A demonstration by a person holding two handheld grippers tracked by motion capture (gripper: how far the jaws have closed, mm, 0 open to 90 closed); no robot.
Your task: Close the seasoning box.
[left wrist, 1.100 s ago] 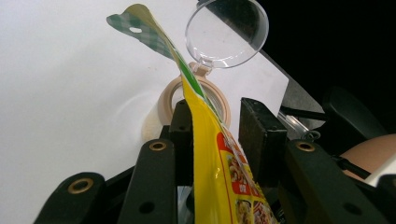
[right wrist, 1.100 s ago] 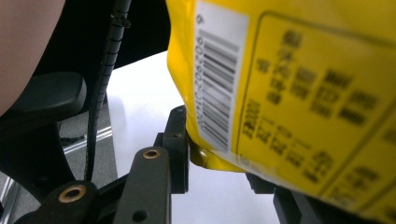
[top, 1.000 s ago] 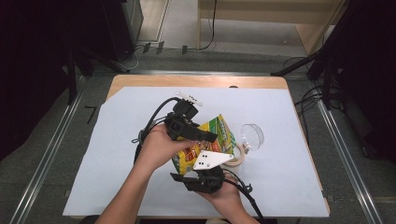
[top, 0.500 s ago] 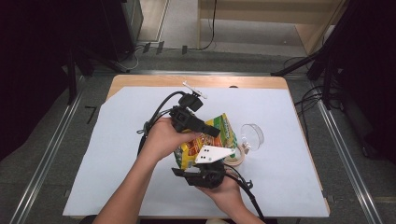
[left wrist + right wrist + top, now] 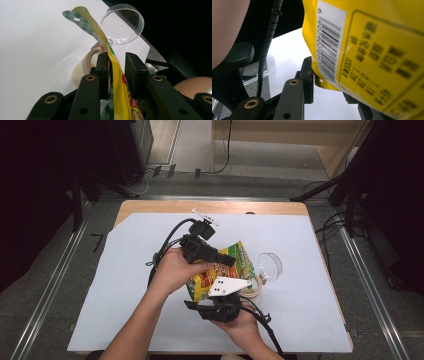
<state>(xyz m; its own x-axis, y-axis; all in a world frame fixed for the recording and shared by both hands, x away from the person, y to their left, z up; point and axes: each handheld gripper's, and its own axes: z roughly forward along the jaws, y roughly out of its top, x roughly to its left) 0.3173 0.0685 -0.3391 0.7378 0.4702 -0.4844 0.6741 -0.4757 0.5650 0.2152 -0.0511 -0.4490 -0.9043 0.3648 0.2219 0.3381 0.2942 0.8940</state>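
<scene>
**Snack bag held up between two grippers over the tabletop**

A yellow snack bag (image 5: 220,270) is held just above the white-covered tabletop (image 5: 125,285), near its middle, with one gripper at each end. The left gripper (image 5: 227,261) reaches in from the left side of the high view and lies across the bag's upper part. In the left gripper view the thin, flattened edge of the bag (image 5: 117,82) runs up between the two black jaws: it lies against the left-hand pad, while a gap shows between it and the right-hand pad. The jaws have just been closing with the bag between them, but a firm pinch cannot be made out.

The right gripper (image 5: 212,296) comes up from the bottom edge of the high view and meets the bag's lower end. In the right gripper view the barcode side of the bag (image 5: 362,55) sits between the jaws with a bottom corner against the left pad, so this gripper is grasping the bag.

A clear plastic lid (image 5: 270,263) and a roll of beige tape (image 5: 252,287) lie on the tabletop just to the right of the bag.
</scene>
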